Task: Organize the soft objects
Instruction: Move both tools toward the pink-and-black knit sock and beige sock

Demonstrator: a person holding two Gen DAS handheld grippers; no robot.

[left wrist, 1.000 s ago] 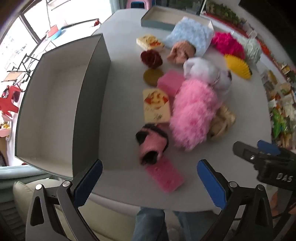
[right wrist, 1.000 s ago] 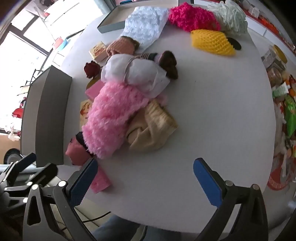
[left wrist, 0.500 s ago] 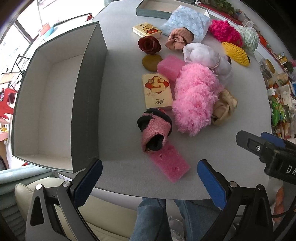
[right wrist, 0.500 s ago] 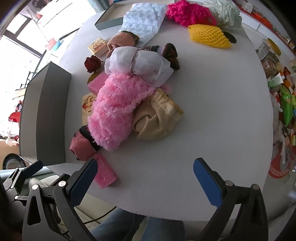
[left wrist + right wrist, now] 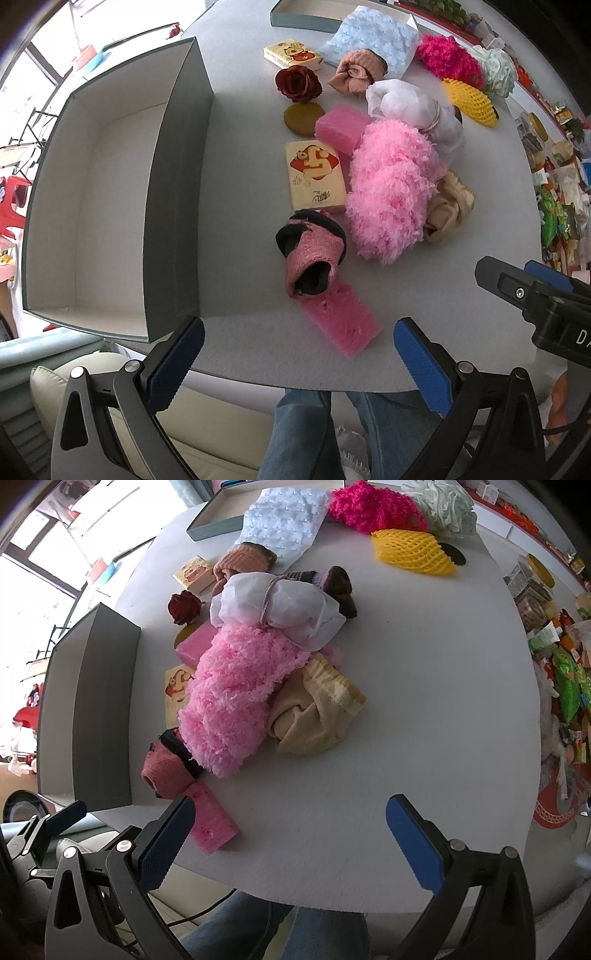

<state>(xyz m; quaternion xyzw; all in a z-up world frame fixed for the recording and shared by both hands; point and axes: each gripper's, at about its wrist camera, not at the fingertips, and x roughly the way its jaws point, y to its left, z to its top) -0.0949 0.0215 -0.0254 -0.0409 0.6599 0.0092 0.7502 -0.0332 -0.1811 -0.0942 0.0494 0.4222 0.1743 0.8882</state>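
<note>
Both claws, left (image 5: 299,354) and right (image 5: 290,830), released at counter (image 5: 424,701) near edge; fluffy pink bundle (image 5: 236,694) overlaps beige cloth (image 5: 317,716); closer than 1 s ago.

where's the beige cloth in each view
Left wrist: the beige cloth sits right of centre, tucked against the right side of the fluffy pink bundle.
Right wrist: it lies at centre, against the bundle's lower right.
Shared landmark: the pink bundle.
</note>
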